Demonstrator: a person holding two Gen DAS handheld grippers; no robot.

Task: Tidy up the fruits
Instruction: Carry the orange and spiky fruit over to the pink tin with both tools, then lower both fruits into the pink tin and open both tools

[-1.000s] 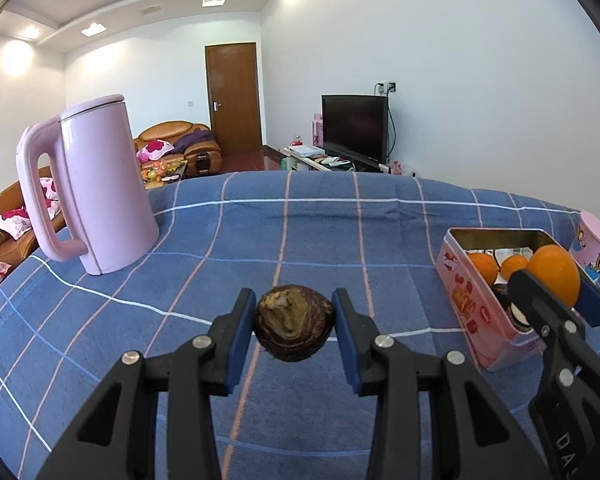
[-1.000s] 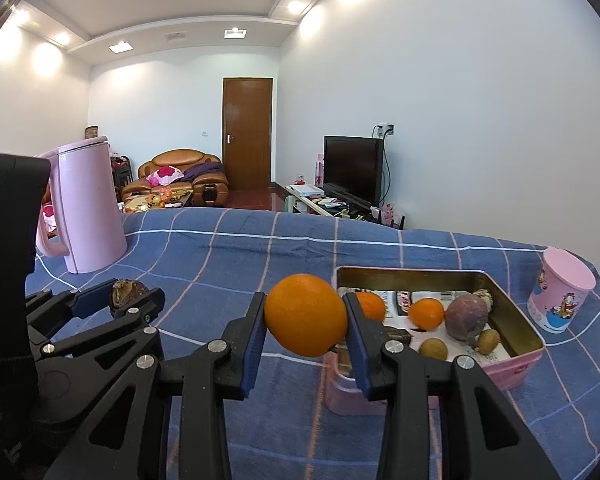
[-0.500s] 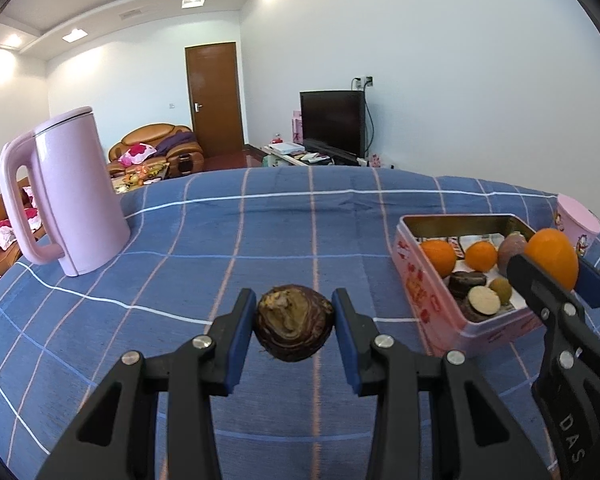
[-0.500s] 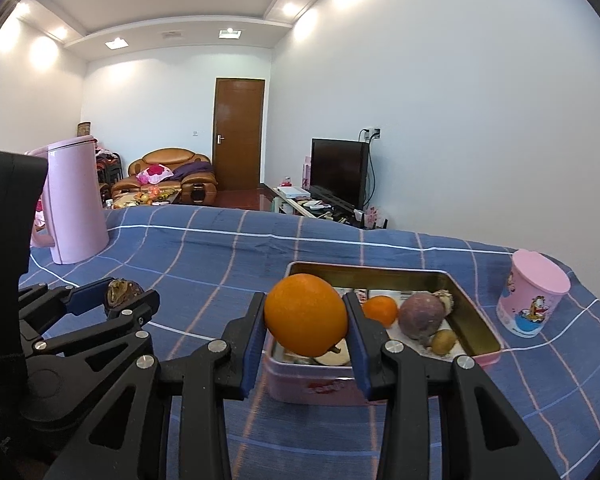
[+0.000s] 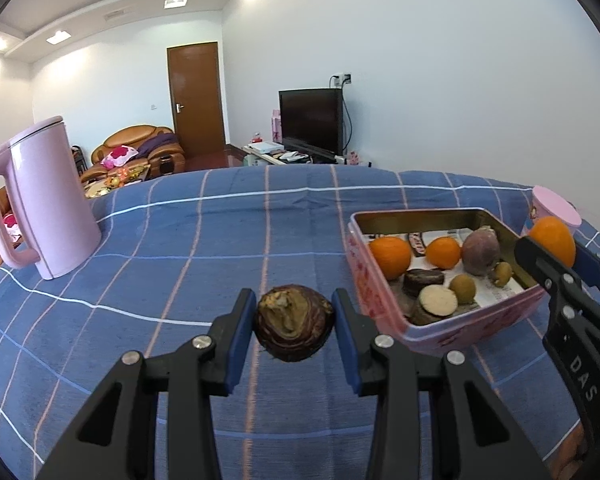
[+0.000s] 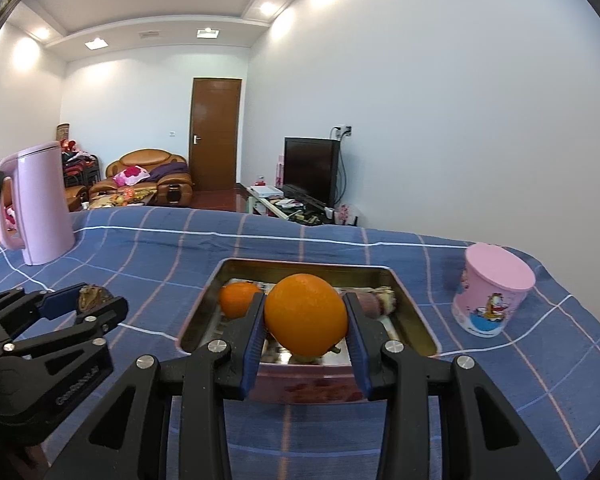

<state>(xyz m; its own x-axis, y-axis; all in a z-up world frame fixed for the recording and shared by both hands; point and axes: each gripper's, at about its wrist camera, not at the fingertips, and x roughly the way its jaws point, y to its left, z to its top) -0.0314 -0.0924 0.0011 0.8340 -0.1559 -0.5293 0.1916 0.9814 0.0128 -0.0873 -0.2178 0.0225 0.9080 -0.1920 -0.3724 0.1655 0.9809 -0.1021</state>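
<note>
right wrist view: an orange (image 6: pixel 306 314) is pinched by the right gripper (image 6: pixel 306 320) above the pink tin (image 6: pixel 414 312) on the bench (image 6: pixel 140 256). a dark brown fruit (image 5: pixel 294 328) is pinched by the left gripper (image 5: pixel 294 330) just beside it. fruit already inside could be struck, and a roll-out caused, if the orange were released high.

Both wrist views toward tin (image 5: pixel 440 216)

In the right wrist view, the large round orange (image 6: pixel 306 314) hides much of the pink rectangular tin (image 6: pixel 414 318); the black left gripper (image 6: pixel 82 305) runs off the frame's left edge.
</note>
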